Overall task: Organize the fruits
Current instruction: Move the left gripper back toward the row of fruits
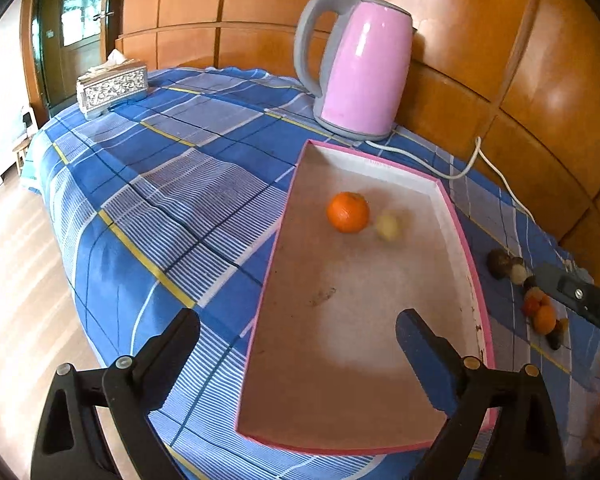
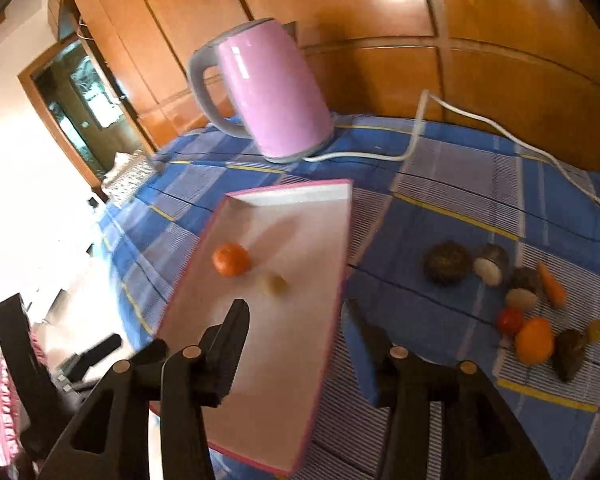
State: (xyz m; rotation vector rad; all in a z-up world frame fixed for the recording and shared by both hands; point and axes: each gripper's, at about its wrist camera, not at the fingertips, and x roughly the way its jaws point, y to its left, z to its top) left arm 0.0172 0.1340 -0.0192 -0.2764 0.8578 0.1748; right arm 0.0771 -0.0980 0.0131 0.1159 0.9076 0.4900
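The near half of the tray [image 1: 380, 340] floor is free. An orange [image 1: 347, 212] and a pale fruit [image 1: 388, 226] occupy its far half. The kettle [image 1: 360, 68] and cord [image 1: 440, 166] block the far edge.

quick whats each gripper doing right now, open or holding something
Left gripper: open, nothing between its fingers, over the near end of the pink tray.
Right gripper: open, holding nothing.

Glossy pink kettle [image 1: 364, 68] with matt grey handle; varnished, shiny wood wall panels [image 1: 480, 32]; woven checked cloth [image 1: 160, 184] over the surface; matt, scuffed cardboard-like tray [image 1: 466, 248]; dimpled orange [image 1: 347, 212] peel; matt black plastic tool [image 1: 298, 334] arms.
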